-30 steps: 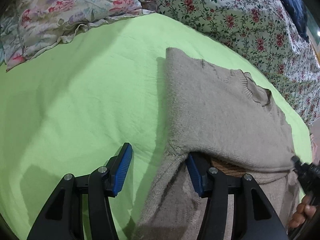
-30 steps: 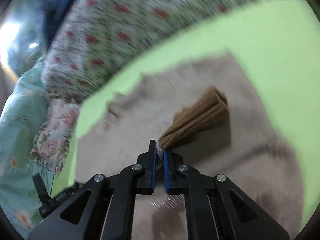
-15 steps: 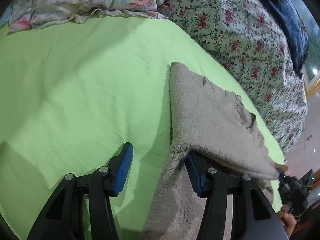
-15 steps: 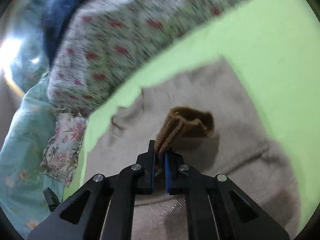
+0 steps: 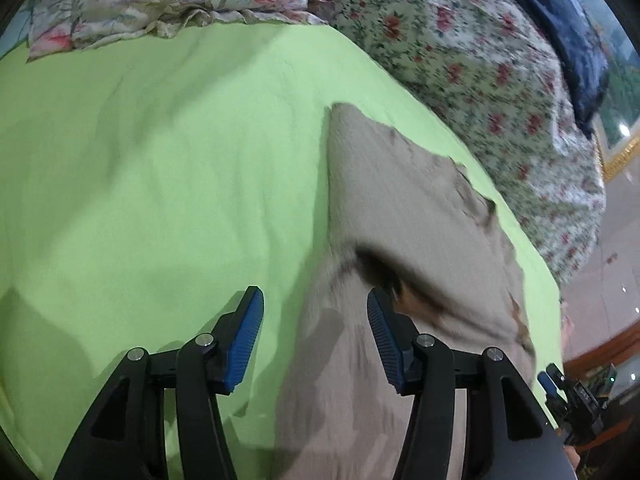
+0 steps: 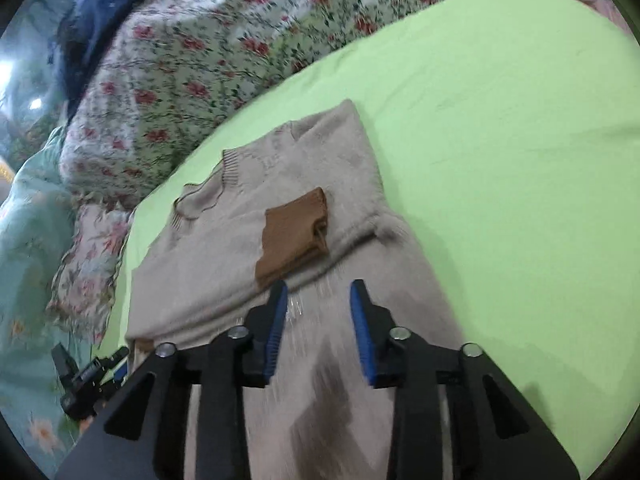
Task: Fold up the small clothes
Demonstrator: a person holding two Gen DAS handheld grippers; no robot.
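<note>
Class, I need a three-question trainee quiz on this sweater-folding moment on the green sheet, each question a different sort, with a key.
1. True or false: the brown cuff lies on top of the beige sweater.
2. What is between the right gripper's pads? A) the cuff B) nothing C) the floral quilt
3. Fill in: the sweater lies on a ____ sheet.

Key: 1 true. 2 B; its jaws are opening, the cuff just beyond them. 3 green.
</note>
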